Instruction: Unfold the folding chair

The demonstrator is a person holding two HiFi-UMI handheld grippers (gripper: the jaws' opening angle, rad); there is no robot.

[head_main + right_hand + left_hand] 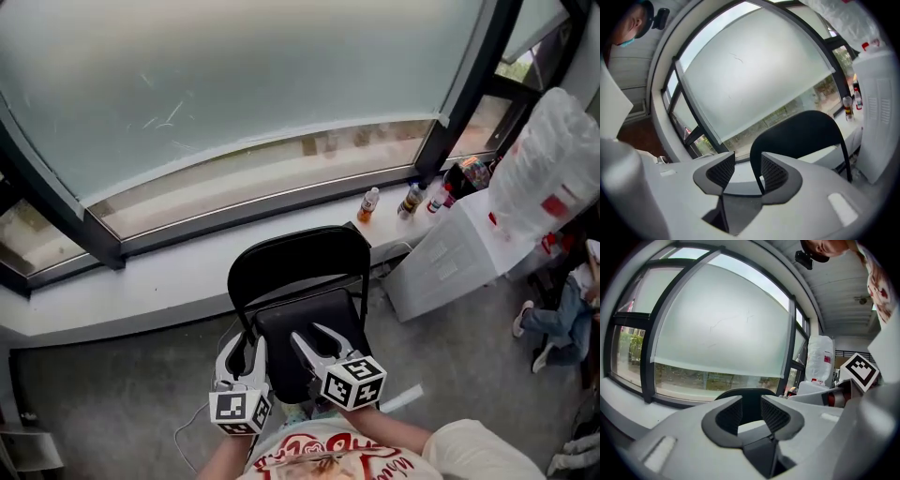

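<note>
We show the folding chair (298, 267) in plain black; the left claw (242, 349) and right claw (312, 335) in pale grey with dark ribbed pads (774, 414); each cube (354, 382) patterned in black-and-white squares; the floor (112, 412) speckled grey; the bottle (369, 203) at 1 o'clock, orange.

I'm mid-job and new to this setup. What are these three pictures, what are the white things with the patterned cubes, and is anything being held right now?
There is no robot arm: a person holds a hand-held gripper in each hand. The head view comes from a camera on the person's head, looking steeply down. There the left hand-held gripper and right hand-held gripper hover over the seat of the black folding chair, which stands before a window ledge. The patterned cubes are parts of the grippers. The other two pictures come from a camera riding on each gripper, looking along its jaws. Both show the jaws apart with nothing clamped; the chair's backrest is only seen beyond them. On the ledge stand bottles, and a water dispenser is at the right.
</note>
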